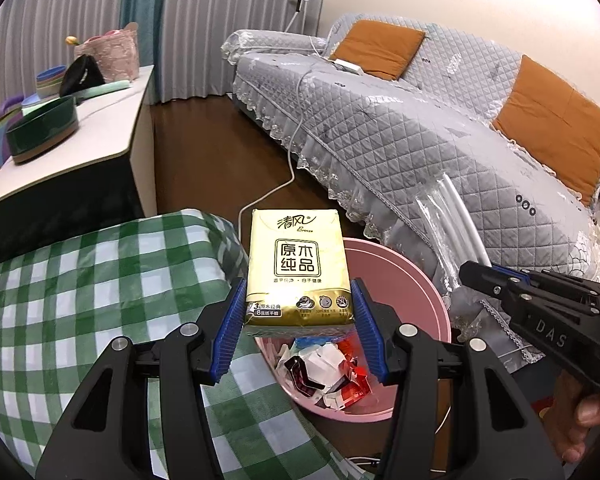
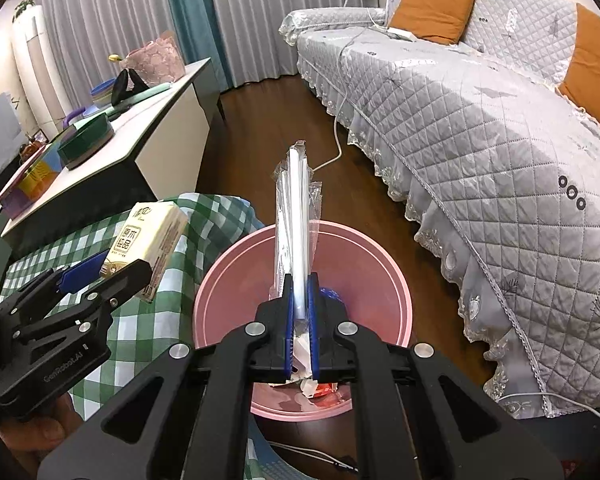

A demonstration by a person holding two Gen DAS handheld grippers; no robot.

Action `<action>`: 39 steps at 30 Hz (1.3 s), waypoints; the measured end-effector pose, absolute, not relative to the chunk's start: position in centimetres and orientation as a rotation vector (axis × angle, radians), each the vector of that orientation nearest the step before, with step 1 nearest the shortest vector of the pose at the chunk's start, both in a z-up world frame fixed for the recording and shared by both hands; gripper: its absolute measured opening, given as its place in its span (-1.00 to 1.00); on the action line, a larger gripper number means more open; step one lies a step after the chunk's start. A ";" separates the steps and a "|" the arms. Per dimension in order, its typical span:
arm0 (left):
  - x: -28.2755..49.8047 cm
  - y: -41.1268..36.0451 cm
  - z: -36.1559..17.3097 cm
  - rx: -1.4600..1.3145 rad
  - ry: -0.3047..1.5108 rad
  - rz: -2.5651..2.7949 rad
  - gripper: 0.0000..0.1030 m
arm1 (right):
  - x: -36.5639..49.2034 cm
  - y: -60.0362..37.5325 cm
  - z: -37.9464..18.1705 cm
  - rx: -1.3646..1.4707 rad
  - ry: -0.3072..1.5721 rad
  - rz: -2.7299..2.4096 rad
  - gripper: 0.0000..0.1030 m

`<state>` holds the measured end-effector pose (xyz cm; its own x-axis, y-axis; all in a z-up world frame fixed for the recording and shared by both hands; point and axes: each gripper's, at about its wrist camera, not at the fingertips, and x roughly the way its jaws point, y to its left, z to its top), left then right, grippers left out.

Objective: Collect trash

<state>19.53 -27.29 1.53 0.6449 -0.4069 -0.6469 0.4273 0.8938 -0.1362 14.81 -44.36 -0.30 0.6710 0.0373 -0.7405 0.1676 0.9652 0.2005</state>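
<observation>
My left gripper [image 1: 299, 312] is shut on a gold tissue pack [image 1: 296, 264], held over the near rim of the pink bin [image 1: 412, 280]; the pack also shows in the right wrist view [image 2: 148, 240]. My right gripper [image 2: 299, 312] is shut on a clear plastic packet of white straws [image 2: 296, 208], held upright above the pink bin [image 2: 228, 280]. The straws also show in the left wrist view [image 1: 456, 216]. Crumpled red and white wrappers [image 1: 324, 368] lie in the bin's bottom.
A green checked cloth [image 1: 80, 300] covers the surface left of the bin. A grey quilted sofa [image 2: 480, 140] with orange cushions runs along the right. A white table [image 2: 152, 120] with bowls stands at left. A white cable [image 1: 288, 168] trails across the wood floor.
</observation>
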 end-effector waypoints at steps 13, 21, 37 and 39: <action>19.5 -28.0 1.9 0.042 0.728 -0.487 0.30 | 14.6 -45.4 -0.5 0.280 0.841 -0.140 0.02; 18.4 -27.1 2.8 0.049 0.713 -0.467 0.40 | 14.2 -45.5 0.4 0.287 0.817 -0.161 0.22; 12.5 -23.0 7.7 0.033 0.668 -0.443 0.85 | 9.6 -44.5 5.0 0.262 0.690 -0.250 0.90; 11.4 -22.1 8.5 0.036 0.656 -0.439 0.85 | 8.8 -43.9 5.6 0.250 0.682 -0.246 0.90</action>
<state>11.40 -22.06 8.48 0.7044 -0.3838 -0.5971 0.4063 0.9078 -0.1042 8.79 -43.91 5.61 0.7496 -0.1412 -0.6467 0.3039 0.9414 0.1466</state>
